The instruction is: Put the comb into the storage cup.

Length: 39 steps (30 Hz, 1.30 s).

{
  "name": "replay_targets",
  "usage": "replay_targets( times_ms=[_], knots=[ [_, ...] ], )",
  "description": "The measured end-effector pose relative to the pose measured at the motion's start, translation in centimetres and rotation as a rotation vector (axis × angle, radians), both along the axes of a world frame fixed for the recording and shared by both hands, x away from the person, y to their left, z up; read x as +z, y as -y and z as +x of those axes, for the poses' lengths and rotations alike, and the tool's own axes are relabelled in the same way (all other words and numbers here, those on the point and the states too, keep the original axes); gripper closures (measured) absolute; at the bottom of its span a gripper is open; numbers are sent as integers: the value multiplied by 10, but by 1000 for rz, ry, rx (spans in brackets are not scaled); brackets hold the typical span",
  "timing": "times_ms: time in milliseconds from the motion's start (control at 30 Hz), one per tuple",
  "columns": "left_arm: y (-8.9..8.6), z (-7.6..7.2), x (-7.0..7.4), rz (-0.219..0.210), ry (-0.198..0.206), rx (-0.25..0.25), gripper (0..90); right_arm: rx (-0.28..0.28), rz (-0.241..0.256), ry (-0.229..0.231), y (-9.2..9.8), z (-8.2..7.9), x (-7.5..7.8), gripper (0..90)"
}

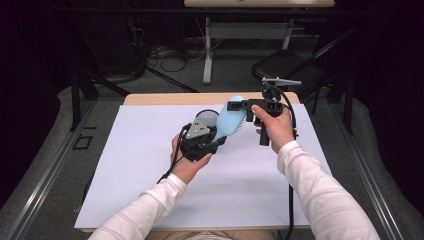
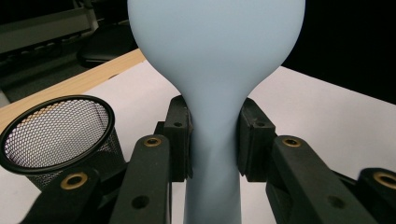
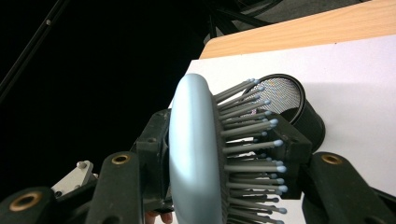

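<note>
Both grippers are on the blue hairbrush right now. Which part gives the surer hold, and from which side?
The narrow neck of the hairbrush, where the left gripper clamps its two flat sides squarely. The right gripper spans the head across back and bristles, which probably give way.

Pale blue hairbrush (image 2: pixel 215 70) handle between jaws, mesh cup (image 2: pixel 56 133) beside.

The pale blue plastic hairbrush with an oval head and grey, blue-tipped bristles (image 1: pixel 230 122) was held in the air above the far middle of the white table surface, near its far edge. Its smooth back faced up, its narrow handle pointing back toward the near edge.
</note>
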<state>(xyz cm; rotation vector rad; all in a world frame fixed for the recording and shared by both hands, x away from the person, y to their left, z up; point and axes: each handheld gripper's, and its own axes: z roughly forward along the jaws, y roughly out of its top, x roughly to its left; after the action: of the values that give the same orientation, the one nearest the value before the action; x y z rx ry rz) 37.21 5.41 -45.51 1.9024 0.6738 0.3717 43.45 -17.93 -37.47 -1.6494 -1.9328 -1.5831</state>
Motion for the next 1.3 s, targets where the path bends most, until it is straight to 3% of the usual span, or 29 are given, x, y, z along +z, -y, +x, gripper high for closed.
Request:
replay_targets(
  times_ms=[567,1300],
  knots=[
    [0,1,0,-2,2,2,688,-2,0,7,-1,-1,1,493],
    [-2,3,-4,-19,-24,5,649,3,6,1,0,0,-1,502]
  ],
)
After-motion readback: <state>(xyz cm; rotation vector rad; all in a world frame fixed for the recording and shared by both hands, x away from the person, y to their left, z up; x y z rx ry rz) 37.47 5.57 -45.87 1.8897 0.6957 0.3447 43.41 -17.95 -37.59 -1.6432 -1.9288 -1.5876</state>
